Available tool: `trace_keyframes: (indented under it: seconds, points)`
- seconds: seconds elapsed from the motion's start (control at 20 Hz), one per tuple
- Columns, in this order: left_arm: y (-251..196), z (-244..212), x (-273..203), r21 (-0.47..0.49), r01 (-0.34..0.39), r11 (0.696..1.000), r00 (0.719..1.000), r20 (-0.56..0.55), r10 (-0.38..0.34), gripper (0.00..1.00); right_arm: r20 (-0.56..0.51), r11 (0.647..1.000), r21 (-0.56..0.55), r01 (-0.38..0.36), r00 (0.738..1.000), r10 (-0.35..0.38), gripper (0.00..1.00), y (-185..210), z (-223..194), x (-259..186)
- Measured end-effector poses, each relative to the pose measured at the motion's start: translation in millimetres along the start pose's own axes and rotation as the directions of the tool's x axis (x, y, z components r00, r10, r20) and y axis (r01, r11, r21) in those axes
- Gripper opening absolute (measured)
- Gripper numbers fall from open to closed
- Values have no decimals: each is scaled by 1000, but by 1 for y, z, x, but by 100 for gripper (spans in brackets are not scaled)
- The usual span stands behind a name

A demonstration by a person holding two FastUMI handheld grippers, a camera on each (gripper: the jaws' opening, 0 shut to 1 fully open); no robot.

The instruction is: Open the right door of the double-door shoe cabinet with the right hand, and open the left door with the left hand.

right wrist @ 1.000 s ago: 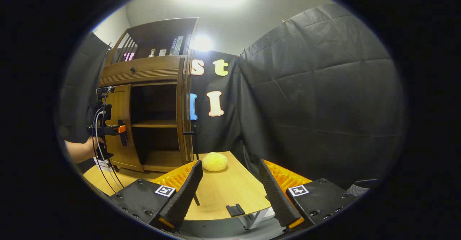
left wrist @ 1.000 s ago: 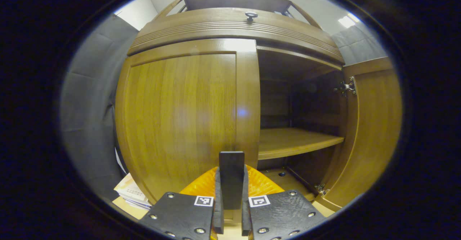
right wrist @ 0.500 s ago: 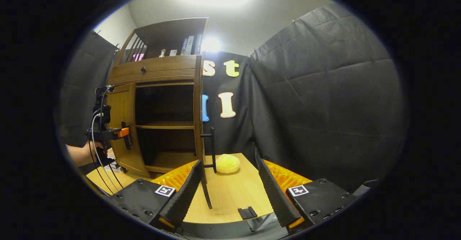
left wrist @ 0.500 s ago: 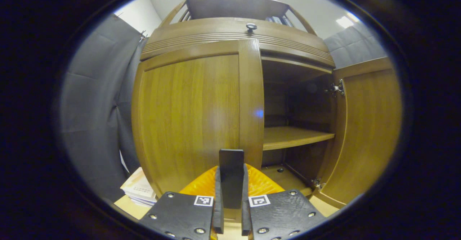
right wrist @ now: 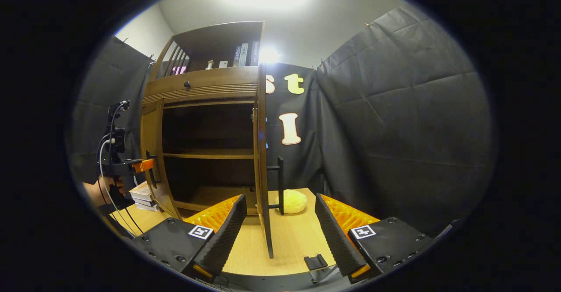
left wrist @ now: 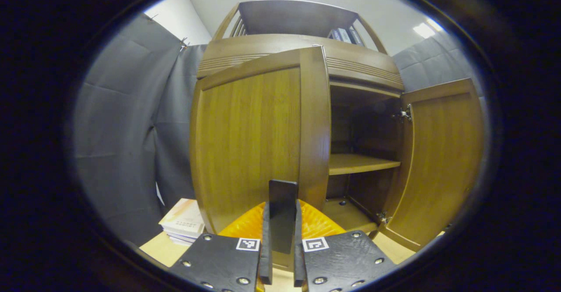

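Left door point(left wrist: 258, 138) has swung further out than 0.5 s ago, now partly open; left gripper point(left wrist: 280, 243) keeps its fingers clamped on the door's black handle point(left wrist: 282, 215). Right door point(right wrist: 261, 160) stands fully open, edge-on in the right gripper view. Right gripper point(right wrist: 280, 233) hangs back over the surface point(right wrist: 289, 239), fingers spread wide, holding nothing. Cabinet point(right wrist: 206, 90) shelves are more exposed than before.

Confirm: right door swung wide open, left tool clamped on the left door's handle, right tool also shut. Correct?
One error: the right tool is open, its fingers spread wide and holding nothing, as the right gripper view shows. The rest stands: the right door is swung wide open, and the left tool is clamped on the black handle of the left door.
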State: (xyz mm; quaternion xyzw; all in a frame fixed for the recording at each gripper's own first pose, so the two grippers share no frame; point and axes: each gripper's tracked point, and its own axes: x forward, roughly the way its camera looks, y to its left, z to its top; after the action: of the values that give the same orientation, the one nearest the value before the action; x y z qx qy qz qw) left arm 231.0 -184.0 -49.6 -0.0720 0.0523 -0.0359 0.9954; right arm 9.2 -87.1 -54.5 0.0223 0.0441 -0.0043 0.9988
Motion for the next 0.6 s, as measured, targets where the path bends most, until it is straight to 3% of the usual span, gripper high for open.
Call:
trace_keyframes:
  seconds: [0.35,0.6]
  points:
    - [18,2,-27,-13,-3,1000,1000,-7,3,14,-3,998,13,-67,998,67,96,27,-2,13]
    - [37,2,-48,-5,-19,1000,1000,-8,19,17,-1,994,15,-106,994,106,96,46,0,21]
